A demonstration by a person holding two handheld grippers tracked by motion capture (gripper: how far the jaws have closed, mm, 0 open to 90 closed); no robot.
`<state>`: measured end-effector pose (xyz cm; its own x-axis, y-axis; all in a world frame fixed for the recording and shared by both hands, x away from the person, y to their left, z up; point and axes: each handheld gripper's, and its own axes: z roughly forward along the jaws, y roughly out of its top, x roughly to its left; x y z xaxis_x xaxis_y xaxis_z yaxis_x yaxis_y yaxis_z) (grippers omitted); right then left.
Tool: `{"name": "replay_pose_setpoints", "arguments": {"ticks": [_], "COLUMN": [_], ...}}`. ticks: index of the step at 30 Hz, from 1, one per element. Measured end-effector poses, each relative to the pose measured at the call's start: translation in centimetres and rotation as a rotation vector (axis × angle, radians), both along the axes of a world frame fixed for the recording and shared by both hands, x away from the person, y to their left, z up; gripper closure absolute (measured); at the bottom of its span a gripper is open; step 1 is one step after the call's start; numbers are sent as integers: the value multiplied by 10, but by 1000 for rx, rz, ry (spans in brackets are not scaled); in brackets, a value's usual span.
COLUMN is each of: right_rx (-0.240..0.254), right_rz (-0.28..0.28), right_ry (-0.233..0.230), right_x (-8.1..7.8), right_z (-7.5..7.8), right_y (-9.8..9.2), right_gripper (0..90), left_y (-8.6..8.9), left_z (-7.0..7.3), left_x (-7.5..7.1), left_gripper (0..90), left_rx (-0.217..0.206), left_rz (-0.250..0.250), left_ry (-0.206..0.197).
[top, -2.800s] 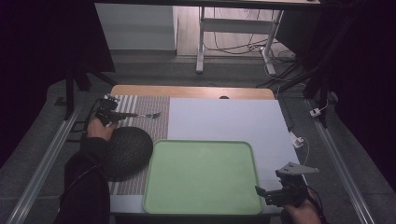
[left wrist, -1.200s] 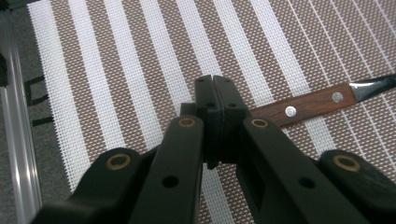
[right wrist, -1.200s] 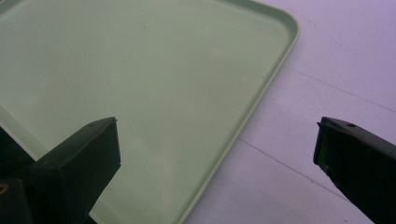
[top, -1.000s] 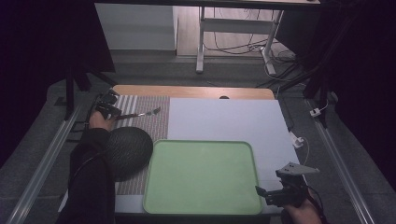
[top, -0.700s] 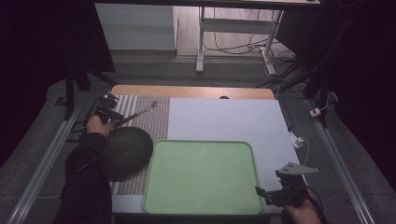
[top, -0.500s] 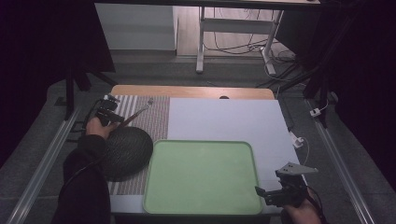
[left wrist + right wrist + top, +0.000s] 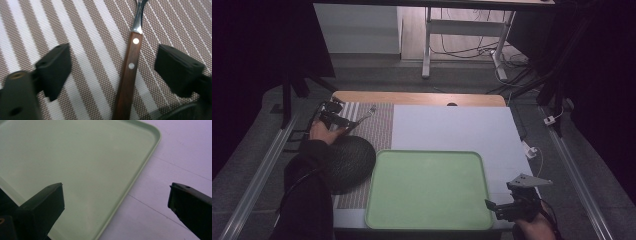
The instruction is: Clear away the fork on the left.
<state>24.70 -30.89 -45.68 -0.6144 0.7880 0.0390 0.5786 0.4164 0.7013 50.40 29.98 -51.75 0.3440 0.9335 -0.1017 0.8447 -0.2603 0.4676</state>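
Left gripper (image 7: 110, 65) has just opened wide, wooden-handled fork (image 7: 128, 72) (rivets visible up close) lying loose between; right gripper (image 7: 115, 202) gapes.

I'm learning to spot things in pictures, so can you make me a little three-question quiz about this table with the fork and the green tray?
1. What does the fork lie on?
2. True or false: the left gripper is squeezing the fork's handle.
3. Which gripper is nearest the green tray? A) left B) right

Key
1. On the striped placemat; its wooden handle with two pale rivets lies flat between the black jaws.
2. False. The jaws have just been opening and stand wide apart on each side of the handle, not touching it.
3. B. The right gripper is at the tray's near right corner, jaws open, holding nothing.
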Motion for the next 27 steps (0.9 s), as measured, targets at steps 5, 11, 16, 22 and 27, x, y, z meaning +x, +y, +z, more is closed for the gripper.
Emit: {"name": "replay_pose_setpoints", "arguments": {"ticks": [5, 11, 16, 22, 27], "right_rx": [3, 5, 3, 6, 8], "right_rz": [-1, 0, 1, 0, 1], "right_ry": [2, 2, 3, 7, 8], "right_x": [0, 0, 0, 0, 0], "right_z": [0, 0, 0, 0, 0], "right_y": [0, -1, 0, 0, 0], "right_gripper": [7, 8, 8, 8, 8], "left_y": [-9, -19, -16, -16, -17], "left_z": [-9, -12, -4, -3, -2], "left_x": [7, 10, 7, 5, 5], "left_gripper": [16, 76, 429, 720, 771], "left_rx": [-9, 63, 44, 30, 44], "left_rz": [-11, -37, -66, -123, -135], "left_ry": [45, 44, 23, 22, 22]}}
